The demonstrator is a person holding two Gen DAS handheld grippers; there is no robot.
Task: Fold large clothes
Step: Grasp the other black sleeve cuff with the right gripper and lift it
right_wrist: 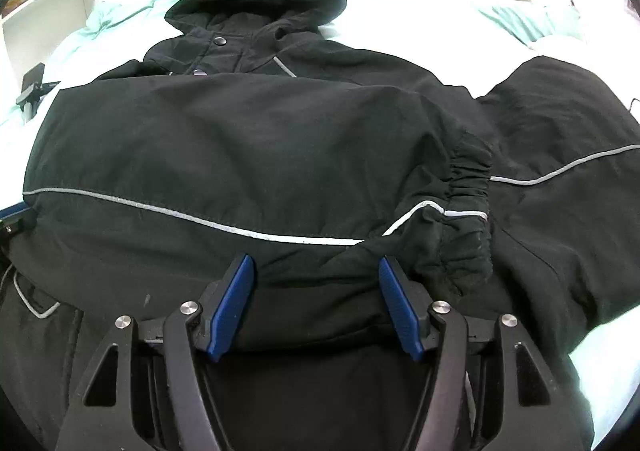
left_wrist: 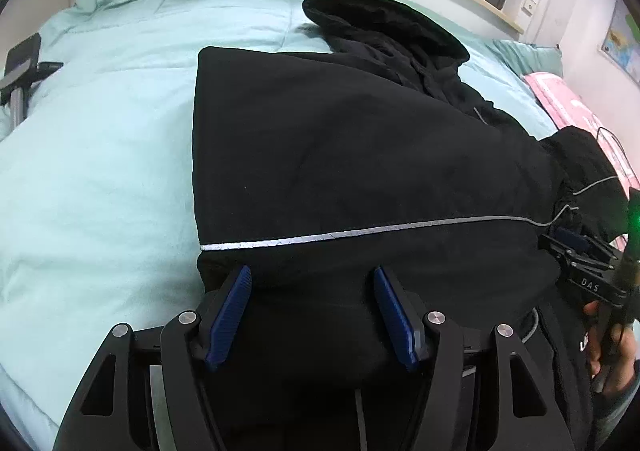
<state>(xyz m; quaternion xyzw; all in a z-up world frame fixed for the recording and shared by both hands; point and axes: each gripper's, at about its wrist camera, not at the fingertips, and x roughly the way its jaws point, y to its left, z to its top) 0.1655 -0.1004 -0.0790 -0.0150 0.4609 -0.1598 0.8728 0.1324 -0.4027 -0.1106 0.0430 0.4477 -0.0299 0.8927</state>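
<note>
A black jacket (left_wrist: 360,155) lies spread across the bed (left_wrist: 100,155), on its pale green cover, and I place everything else by that jacket. To the jacket's left, near the bed's edge, stands a small dark stand (left_wrist: 22,67). My left fingers (left_wrist: 312,315) hang over the jacket's near edge, spread fairly wide, their blue pads clear of the cloth with nothing held between them. One sleeve (left_wrist: 340,171) is folded flat across the jacket's body, and a silver stripe (left_wrist: 360,231) runs along it just beyond my left fingers. The hood (left_wrist: 380,23) lies at the jacket's far end, toward the window wall. To the jacket's right, a pink cloth (left_wrist: 576,107) lies on the bed.

In the right view, my right fingers (right_wrist: 316,307) also hang over the jacket's near edge, spread fairly wide and empty. Just beyond them and to the right is the folded sleeve's gathered cuff (right_wrist: 468,211), resting on the jacket's body. The other sleeve (right_wrist: 560,155) stretches out to the right of the cuff, across the bed. My right hand (left_wrist: 612,343) shows at the far right of the left view.
</note>
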